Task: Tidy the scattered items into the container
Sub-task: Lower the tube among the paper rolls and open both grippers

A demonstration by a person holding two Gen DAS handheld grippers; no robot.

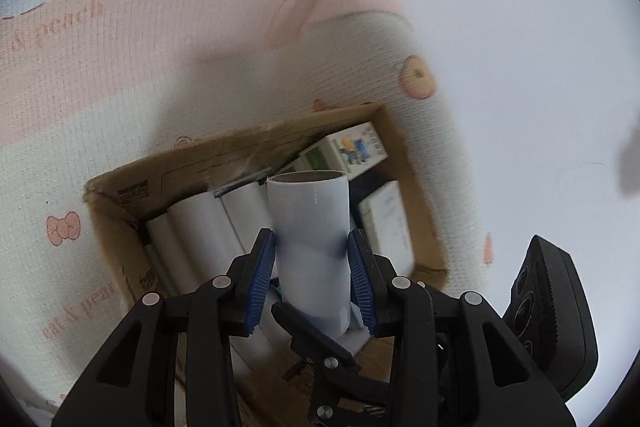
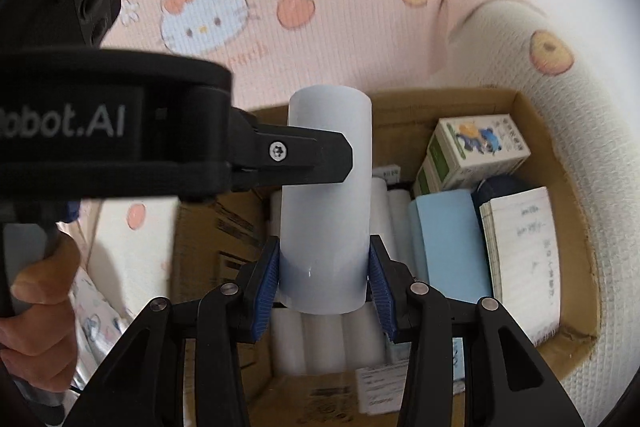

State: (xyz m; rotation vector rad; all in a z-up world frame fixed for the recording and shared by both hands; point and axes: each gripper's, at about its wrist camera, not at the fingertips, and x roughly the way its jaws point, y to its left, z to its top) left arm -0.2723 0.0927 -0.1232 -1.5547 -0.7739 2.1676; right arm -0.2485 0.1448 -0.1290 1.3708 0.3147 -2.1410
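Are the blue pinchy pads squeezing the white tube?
Touching. In the right wrist view, the right gripper has both blue ribbed pads pressed against the smooth white cylindrical roll, held above the brown cardboard box.

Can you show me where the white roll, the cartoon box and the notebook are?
White roll (image 2: pixel 326 195): right wrist view, middle of its side.
Cartoon box (image 2: pixel 474 151): right wrist view, its printed top face.
Notebook (image 2: pixel 528 251): right wrist view, the handwritten page.

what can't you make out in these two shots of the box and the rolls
- Box floor: in both wrist views, rolls and packets cover it.
- Writing on the notebook: right wrist view, too small and blurred.
- Near end of the left gripper's roll: left wrist view, hidden by a black finger.
- Dark thing behind the notebook: mostly covered.
- Right gripper roll: its far end faces away.
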